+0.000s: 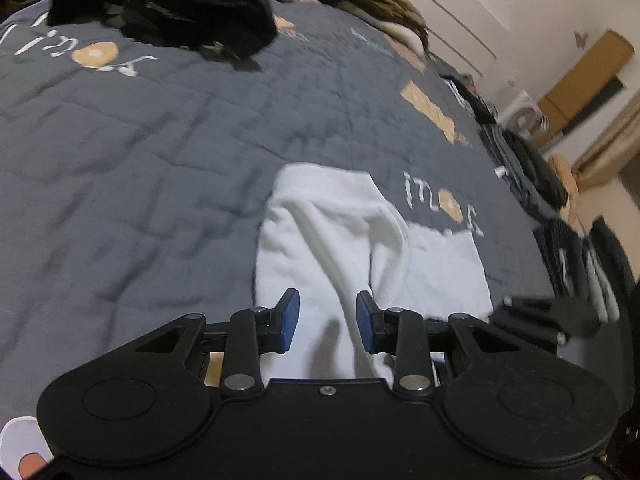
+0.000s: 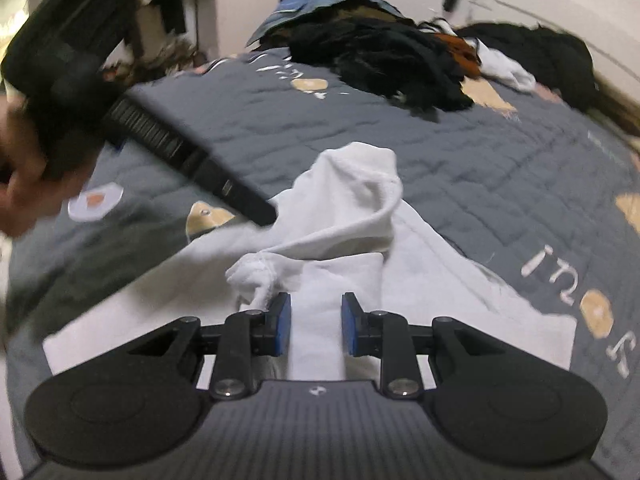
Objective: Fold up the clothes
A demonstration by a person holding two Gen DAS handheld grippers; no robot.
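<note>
Grey quilted bedspread (image 1: 160,140) carried a rumpled white fleece garment (image 1: 340,240) at lower centre; left gripper (image 1: 327,320) and right gripper (image 2: 316,324) hovered above it, jaws apart, empty.

The grey quilt (image 1: 140,152) lies bare and wide left of the white garment (image 1: 344,240), with easy passage there. A heap of dark clothes (image 1: 168,4) blocks its far end. The left gripper (image 2: 256,212) hangs over the garment's left edge, crowding that side.
</note>
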